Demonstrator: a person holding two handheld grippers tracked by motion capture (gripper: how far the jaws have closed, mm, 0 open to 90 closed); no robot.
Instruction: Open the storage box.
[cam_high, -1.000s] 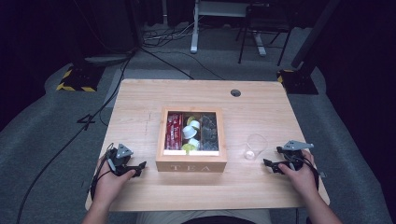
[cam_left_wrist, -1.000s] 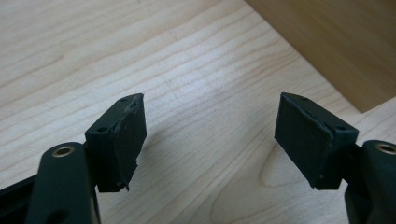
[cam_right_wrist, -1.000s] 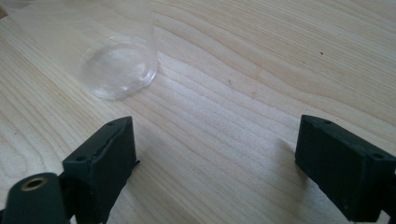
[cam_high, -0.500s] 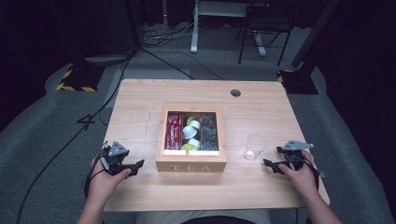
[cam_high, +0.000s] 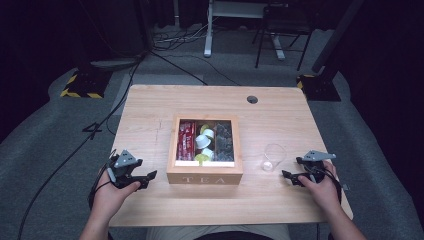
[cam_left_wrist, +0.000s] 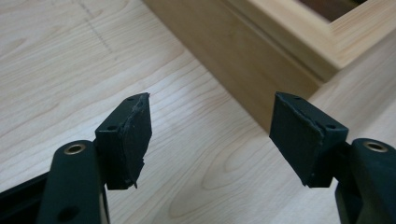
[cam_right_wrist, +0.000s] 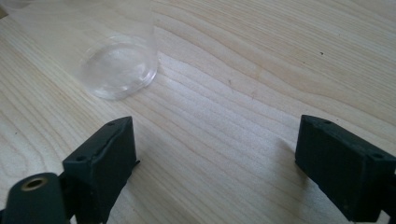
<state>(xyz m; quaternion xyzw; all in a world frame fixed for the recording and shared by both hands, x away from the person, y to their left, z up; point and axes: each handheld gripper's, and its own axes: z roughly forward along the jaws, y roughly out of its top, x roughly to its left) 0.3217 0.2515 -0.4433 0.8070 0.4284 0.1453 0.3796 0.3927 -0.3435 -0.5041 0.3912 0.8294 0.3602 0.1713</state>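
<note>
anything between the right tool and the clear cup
Nothing: in the right gripper view only bare wooden table lies between the open right tool and the clear cup. The high view shows the same bare stretch.

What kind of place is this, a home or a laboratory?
Probably a lab or recording studio, not a home. A lone wooden table stands on grey carpet amid dark surroundings, cables trail across the floor, and black bases with yellow hazard stripes sit at the table's far corners.
</note>
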